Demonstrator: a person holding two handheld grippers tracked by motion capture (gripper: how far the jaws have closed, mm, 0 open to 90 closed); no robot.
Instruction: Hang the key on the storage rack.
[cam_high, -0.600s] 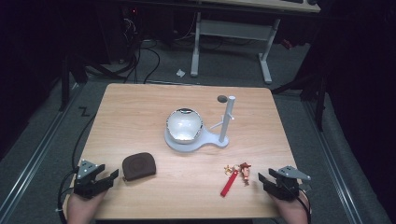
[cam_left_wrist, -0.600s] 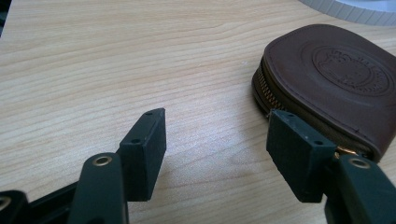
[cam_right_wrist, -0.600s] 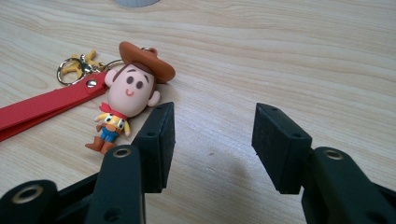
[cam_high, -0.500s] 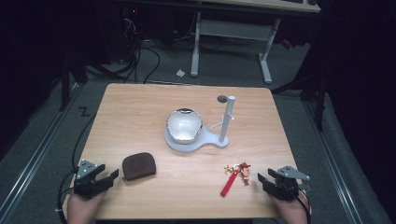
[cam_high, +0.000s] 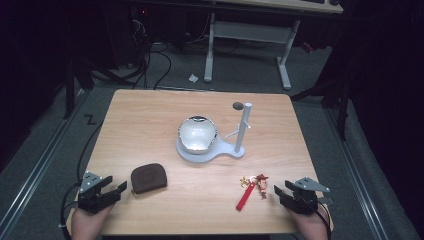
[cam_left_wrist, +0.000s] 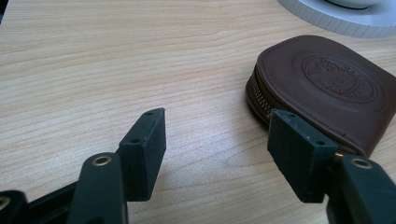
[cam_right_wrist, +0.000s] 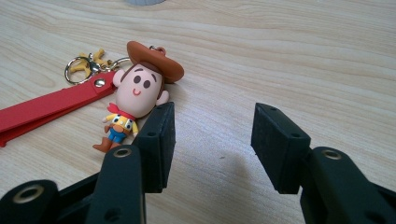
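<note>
Left tool (cam_high: 111, 190) at the near left corner of the worktop (cam_high: 150, 110), jaws spread wide, nothing between them. In the left gripper view, the same left tool (cam_left_wrist: 212, 149) low over bare wood, one jaw just beside the zipped edge of the brown coin pouch (cam_left_wrist: 327, 88); touching or not, cannot tell. Pouch (cam_high: 148, 177) flat on the worktop near the front edge, left of centre, a round emblem pressed into its top.

Right tool (cam_high: 281, 192) at the near right corner, jaws likewise wide apart and holding nothing. In the right gripper view, right tool (cam_right_wrist: 212, 140) over bare wood, with the cowboy figure keychain (cam_right_wrist: 135, 91) lying just beside one jaw, head toward the far edge, boots toward the tool. Red strap (cam_right_wrist: 42, 109) joined to the figure by a metal ring (cam_right_wrist: 77, 67) and running away from it. From above, keychain (cam_high: 261, 184) and strap (cam_high: 245, 199) near the front edge, right of centre, close to the right tool.

White stand (cam_high: 220, 150) at mid-worktop, carrying a silvery dome (cam_high: 197, 134) and an upright post (cam_high: 242, 127). Small dark disc (cam_high: 238, 105) toward the far edge, behind the post.
</note>
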